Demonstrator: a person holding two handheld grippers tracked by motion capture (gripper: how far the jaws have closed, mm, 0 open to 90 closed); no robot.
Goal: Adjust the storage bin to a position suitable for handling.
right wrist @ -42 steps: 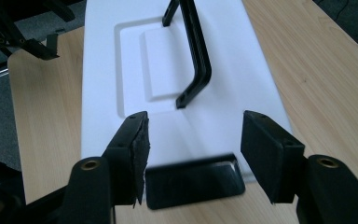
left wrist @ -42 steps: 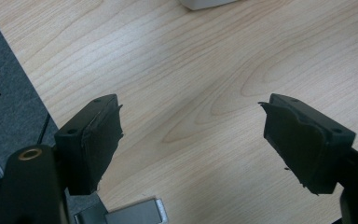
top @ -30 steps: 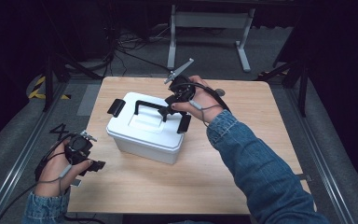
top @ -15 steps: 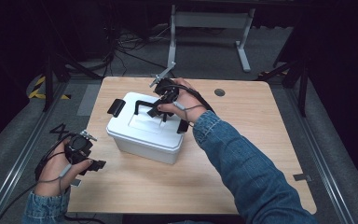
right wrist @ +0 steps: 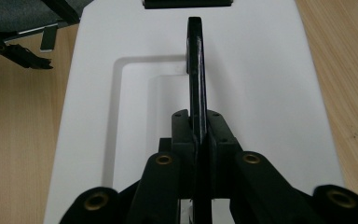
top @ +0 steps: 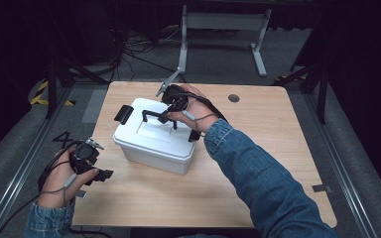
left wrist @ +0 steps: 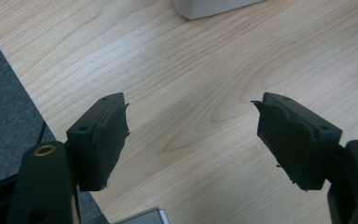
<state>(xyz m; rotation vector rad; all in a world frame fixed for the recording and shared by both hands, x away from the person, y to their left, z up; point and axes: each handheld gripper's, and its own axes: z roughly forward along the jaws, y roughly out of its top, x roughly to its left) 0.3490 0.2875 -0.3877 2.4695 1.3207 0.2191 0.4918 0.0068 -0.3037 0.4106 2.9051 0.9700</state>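
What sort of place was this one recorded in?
Probably a lab or recording studio, not a home: a lone light wooden table on grey carpet, black walls, loose cables and a grey metal stand behind it.

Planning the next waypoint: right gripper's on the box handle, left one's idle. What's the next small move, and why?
Probably a short straight lift with the right gripper: its jaws are shut on the black handle, which stands upright over the white box. The left gripper is open above bare table, near the box, and could steady it if the box tilts.
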